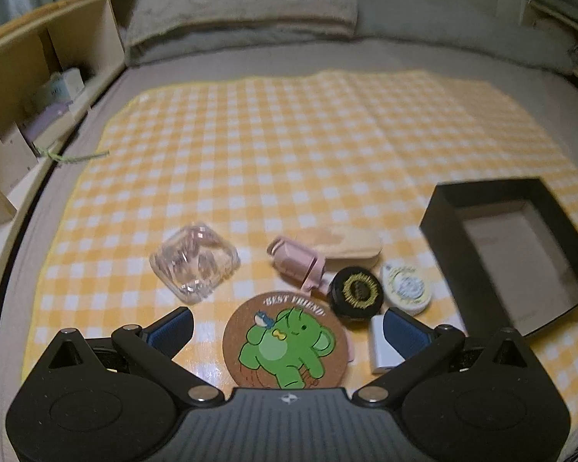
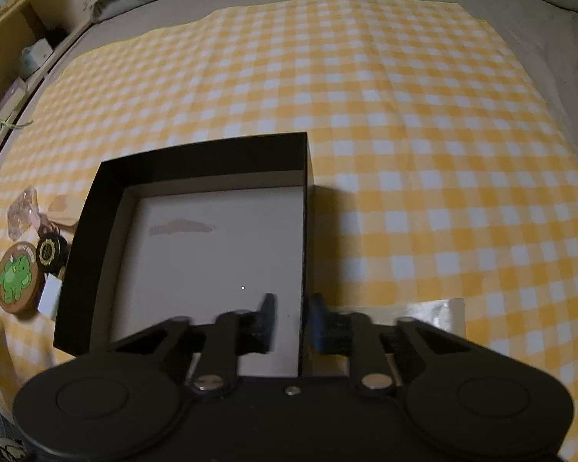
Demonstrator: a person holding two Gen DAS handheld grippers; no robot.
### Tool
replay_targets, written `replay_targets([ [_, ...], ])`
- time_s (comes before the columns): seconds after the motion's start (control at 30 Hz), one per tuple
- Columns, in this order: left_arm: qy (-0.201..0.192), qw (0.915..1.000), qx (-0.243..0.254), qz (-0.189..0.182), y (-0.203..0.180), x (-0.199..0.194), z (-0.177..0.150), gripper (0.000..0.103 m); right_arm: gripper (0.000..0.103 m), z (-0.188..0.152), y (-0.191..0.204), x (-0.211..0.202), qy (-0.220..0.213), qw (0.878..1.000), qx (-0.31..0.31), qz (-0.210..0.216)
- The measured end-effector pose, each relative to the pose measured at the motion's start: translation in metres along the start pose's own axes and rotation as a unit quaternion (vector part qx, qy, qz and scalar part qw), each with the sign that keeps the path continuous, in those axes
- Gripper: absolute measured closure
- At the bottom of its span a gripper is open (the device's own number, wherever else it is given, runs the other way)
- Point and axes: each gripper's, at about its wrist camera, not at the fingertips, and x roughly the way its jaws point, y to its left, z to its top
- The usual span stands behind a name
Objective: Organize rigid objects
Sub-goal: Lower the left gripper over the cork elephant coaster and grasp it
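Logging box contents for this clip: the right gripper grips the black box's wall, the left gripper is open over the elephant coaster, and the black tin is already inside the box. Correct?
Not quite. The black tin is still on the checked cloth beside the elephant coaster, outside the black box, as the left wrist view shows. The rest holds: right gripper on the wall, left gripper open.

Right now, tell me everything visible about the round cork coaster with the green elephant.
The round cork coaster with the green elephant lies flat on the yellow checked cloth, between the open left gripper fingers. Its brown face carries a cartoon green elephant with a yellow bow, a small blue bird and the words BEST FRIEND. The black round tin sits at its right edge; whether they touch is unclear.
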Motion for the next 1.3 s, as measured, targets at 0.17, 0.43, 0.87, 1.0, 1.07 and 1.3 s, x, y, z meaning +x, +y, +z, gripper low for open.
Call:
replay_targets([
  [0.17, 0.049, 0.9987, 0.007, 0.014, 0.000, 0.029, 0.000, 0.000, 0.098, 0.002, -0.001, 0.002, -0.007, 1.000, -0.014, -0.009],
  [0.43, 0.104, 0.9943, 0.017, 0.015, -0.005, 0.062, -0.002, 0.000, 0.099, 0.007, 0.000, 0.008, -0.006, 1.000, -0.016, -0.017],
  [0.87, 0.140, 0.9899, -0.012, 0.016, 0.003, 0.094, -0.007, 0.000, 0.099, 0.010, 0.000, 0.016, 0.003, 1.000, -0.021, -0.022],
  [1.0, 0.131, 0.9907, -0.036, 0.008, 0.009, 0.091, -0.004, 0.000, 0.099, 0.010, 0.001, 0.015, 0.003, 0.999, -0.023, -0.024],
  [1.07, 0.127, 0.9910, -0.043, 0.003, 0.013, 0.088, -0.001, 0.006, 0.099, 0.010, 0.001, 0.016, 0.003, 0.999, -0.023, -0.024],
  [1.3, 0.124, 0.9920, -0.022, 0.005, 0.016, 0.078, 0.004, 0.007, 0.099, 0.011, 0.001, 0.018, 0.006, 0.999, -0.023, -0.025],
])
